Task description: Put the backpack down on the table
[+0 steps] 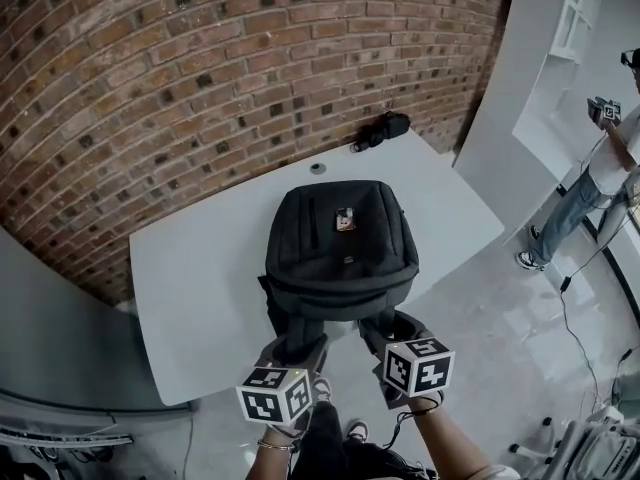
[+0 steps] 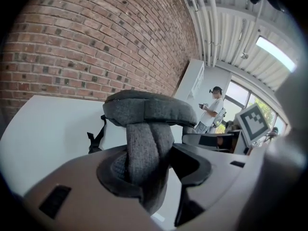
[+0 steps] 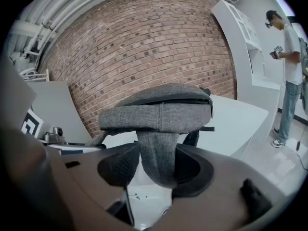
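Observation:
A black backpack (image 1: 340, 238) lies with its front panel up on the white table (image 1: 200, 278), its near end at the table's front edge. Its two grey shoulder straps run back off that edge into my grippers. The left gripper (image 1: 300, 353) is shut on the left strap (image 2: 147, 148), which fills the gap between the pads of the left gripper (image 2: 154, 162). The right gripper (image 1: 385, 333) is shut on the right strap (image 3: 156, 153). In the right gripper view the backpack (image 3: 163, 109) rises just beyond the right gripper (image 3: 156, 162). The backpack's (image 2: 151, 107) underside is hidden.
A small black bag (image 1: 382, 128) and a little round object (image 1: 318, 168) sit at the table's far edge, against the brick wall (image 1: 200, 58). A person (image 1: 605, 158) stands at the right by a white shelf. Cables lie on the floor at the right.

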`<move>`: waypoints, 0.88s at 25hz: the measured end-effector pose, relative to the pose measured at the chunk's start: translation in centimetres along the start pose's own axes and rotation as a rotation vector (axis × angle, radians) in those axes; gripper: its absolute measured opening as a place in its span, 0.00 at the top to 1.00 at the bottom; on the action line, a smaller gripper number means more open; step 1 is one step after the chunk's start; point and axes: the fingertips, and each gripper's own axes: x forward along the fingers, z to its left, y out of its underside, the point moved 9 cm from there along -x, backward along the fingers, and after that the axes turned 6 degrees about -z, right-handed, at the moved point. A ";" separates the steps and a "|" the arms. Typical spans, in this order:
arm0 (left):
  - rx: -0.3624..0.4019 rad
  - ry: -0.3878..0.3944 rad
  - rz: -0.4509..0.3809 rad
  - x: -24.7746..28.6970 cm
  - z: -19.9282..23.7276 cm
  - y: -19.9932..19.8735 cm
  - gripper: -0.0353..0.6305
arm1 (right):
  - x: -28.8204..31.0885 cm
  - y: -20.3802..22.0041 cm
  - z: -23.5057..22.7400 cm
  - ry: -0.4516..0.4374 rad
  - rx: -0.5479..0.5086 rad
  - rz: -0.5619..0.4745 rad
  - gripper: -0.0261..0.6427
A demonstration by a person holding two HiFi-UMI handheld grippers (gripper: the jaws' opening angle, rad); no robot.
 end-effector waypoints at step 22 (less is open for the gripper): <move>-0.082 -0.092 0.072 2.5 3.0 3.9 0.67 | 3.6 2.9 -1.1 -0.070 0.015 0.010 0.65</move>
